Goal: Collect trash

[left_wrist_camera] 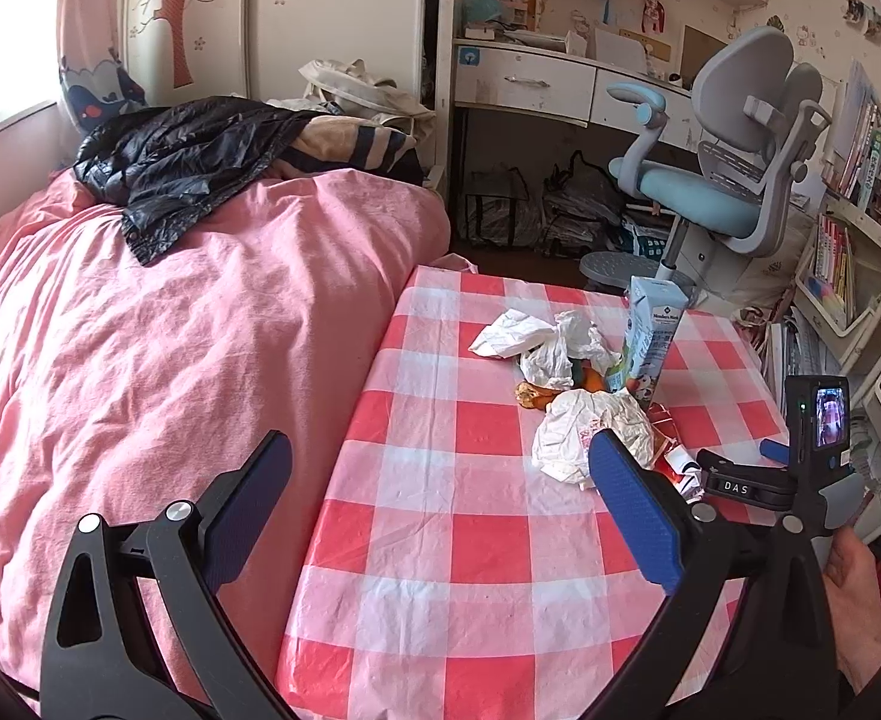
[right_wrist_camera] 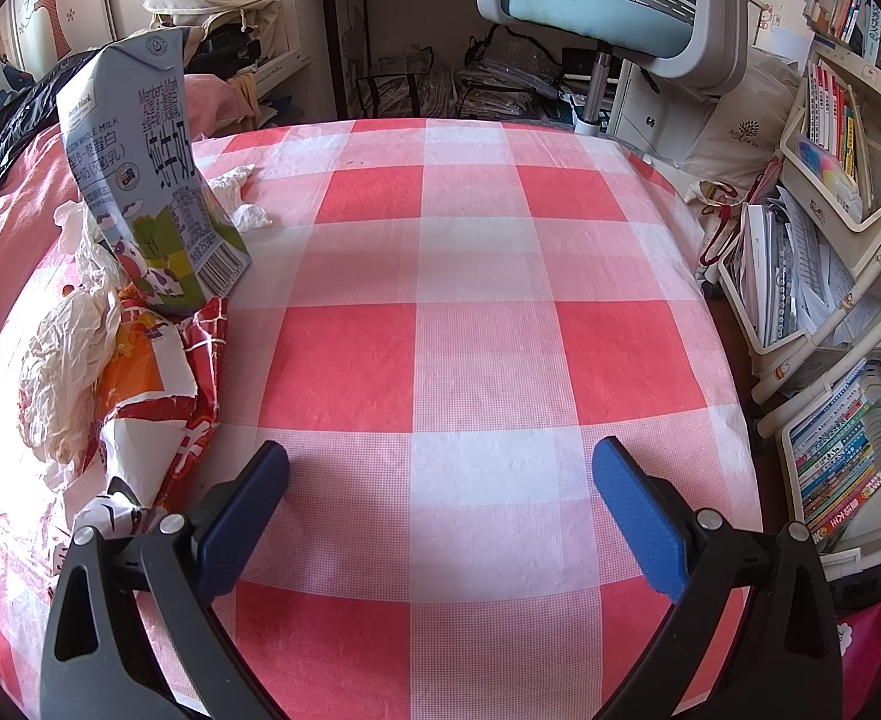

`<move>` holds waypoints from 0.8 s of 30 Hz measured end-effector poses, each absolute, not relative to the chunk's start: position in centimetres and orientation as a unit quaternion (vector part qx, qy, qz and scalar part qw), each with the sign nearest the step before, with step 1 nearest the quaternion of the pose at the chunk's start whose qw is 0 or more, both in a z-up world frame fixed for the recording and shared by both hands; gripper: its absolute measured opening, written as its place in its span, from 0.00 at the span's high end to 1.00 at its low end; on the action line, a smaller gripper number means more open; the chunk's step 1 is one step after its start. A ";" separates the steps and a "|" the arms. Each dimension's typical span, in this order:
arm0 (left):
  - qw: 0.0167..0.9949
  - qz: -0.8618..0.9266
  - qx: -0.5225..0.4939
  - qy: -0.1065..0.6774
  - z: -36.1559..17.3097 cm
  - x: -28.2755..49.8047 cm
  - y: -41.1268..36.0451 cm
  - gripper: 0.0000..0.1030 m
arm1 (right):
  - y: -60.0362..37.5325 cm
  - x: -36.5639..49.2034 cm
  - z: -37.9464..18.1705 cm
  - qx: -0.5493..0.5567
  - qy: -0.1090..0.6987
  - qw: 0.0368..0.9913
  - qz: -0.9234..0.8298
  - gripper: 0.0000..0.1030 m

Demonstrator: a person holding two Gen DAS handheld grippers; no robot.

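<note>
A pile of trash lies on the red-and-white checked table (left_wrist_camera: 470, 540): an upright milk carton (left_wrist_camera: 650, 336), crumpled white tissues (left_wrist_camera: 530, 339), a crumpled paper wrapper (left_wrist_camera: 584, 432), orange peel (left_wrist_camera: 533, 393) and a red-and-white snack wrapper (left_wrist_camera: 674, 462). My left gripper (left_wrist_camera: 440, 474) hovers open over the table's near left edge, short of the pile. In the right wrist view the milk carton (right_wrist_camera: 152, 180), paper wrapper (right_wrist_camera: 62, 366) and snack wrapper (right_wrist_camera: 158, 396) sit at the left. My right gripper (right_wrist_camera: 440, 480) is open above bare cloth, to the right of them. The right gripper's body (left_wrist_camera: 800, 468) shows at the left view's right edge.
A bed with a pink duvet (left_wrist_camera: 170, 330) and a black jacket (left_wrist_camera: 182, 162) lies left of the table. A blue-grey desk chair (left_wrist_camera: 722, 180) and a desk (left_wrist_camera: 530, 84) stand behind. Shelves of books (right_wrist_camera: 830, 240) line the right side. A hand (left_wrist_camera: 854, 588) holds the right gripper.
</note>
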State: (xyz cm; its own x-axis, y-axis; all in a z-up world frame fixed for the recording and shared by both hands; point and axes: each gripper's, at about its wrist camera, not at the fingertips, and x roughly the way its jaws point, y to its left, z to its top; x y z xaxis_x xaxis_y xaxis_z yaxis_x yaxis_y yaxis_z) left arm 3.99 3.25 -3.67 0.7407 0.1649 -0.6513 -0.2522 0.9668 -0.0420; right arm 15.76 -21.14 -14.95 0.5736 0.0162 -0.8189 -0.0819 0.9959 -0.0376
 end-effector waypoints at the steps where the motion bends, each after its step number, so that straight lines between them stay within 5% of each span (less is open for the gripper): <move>1: 0.930 0.111 -0.063 0.344 -3.7 4.1 3.2 0.07 | -21.1 15.8 -14.9 -0.036 0.461 0.886 0.028 0.06; 17: 0.931 0.109 -0.037 0.347 -4.6 4.6 1.8 0.07 | -22.0 15.0 -13.1 -0.030 0.467 0.883 0.023 0.06; 24: 0.943 0.142 -0.063 0.293 -3.9 3.5 2.7 0.07 | -21.8 5.2 -0.9 -0.018 0.149 0.985 0.087 0.06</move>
